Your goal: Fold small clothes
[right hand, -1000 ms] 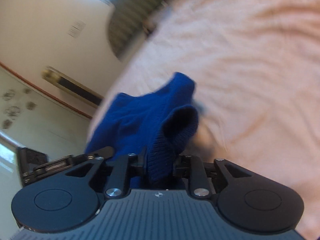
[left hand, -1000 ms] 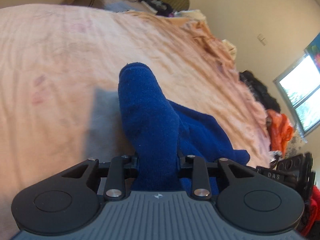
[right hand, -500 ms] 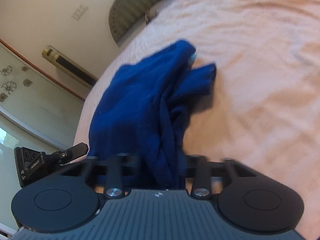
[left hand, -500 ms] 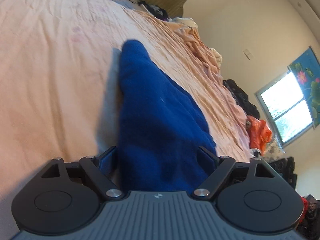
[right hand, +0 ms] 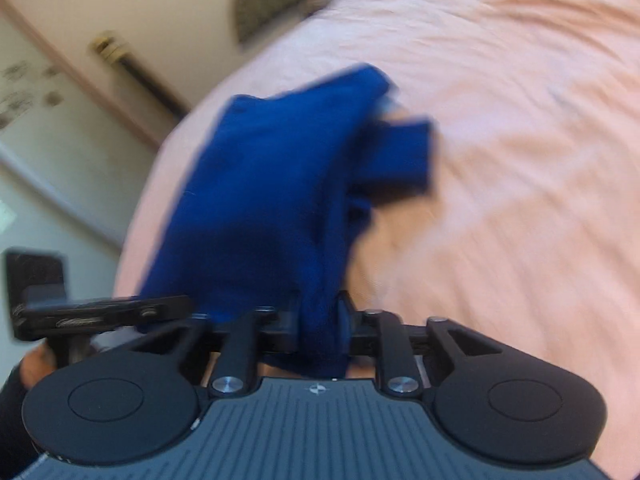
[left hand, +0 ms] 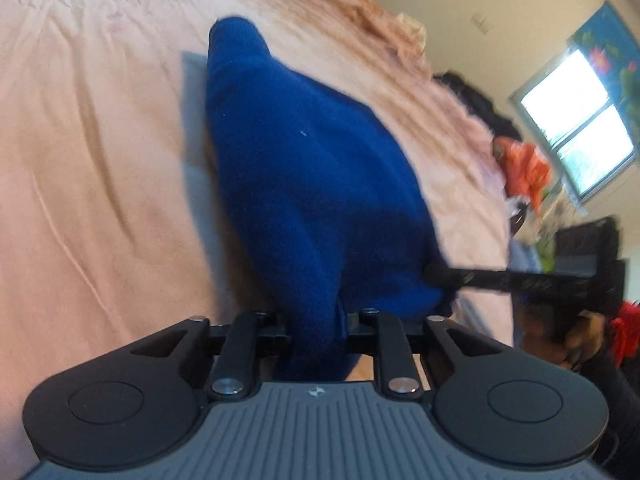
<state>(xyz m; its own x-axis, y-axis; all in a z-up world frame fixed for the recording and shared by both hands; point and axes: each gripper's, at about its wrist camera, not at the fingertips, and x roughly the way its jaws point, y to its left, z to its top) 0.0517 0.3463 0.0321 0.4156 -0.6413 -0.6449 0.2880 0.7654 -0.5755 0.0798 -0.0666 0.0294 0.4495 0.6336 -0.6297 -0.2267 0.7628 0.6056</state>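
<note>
Left gripper [left hand: 316, 320]: grey ribbed housing at 6 o'clock with a small white emblem on its front edge. Two black rounded plates flank it, each bearing a raised disc. Two black link bars carry silver screws at their near ends and smaller ones at their far ends.

Right gripper [right hand: 320, 316]: same build. A dark sleeve [right hand: 12, 412] shows at 8 o'clock.

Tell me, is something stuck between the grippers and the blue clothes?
No. Both already pinch the blue garment: the left hand-held gripper and the right hand-held gripper are each shut on a fold of it. Nothing visible lies between it and the pink bedsheet below.
</note>
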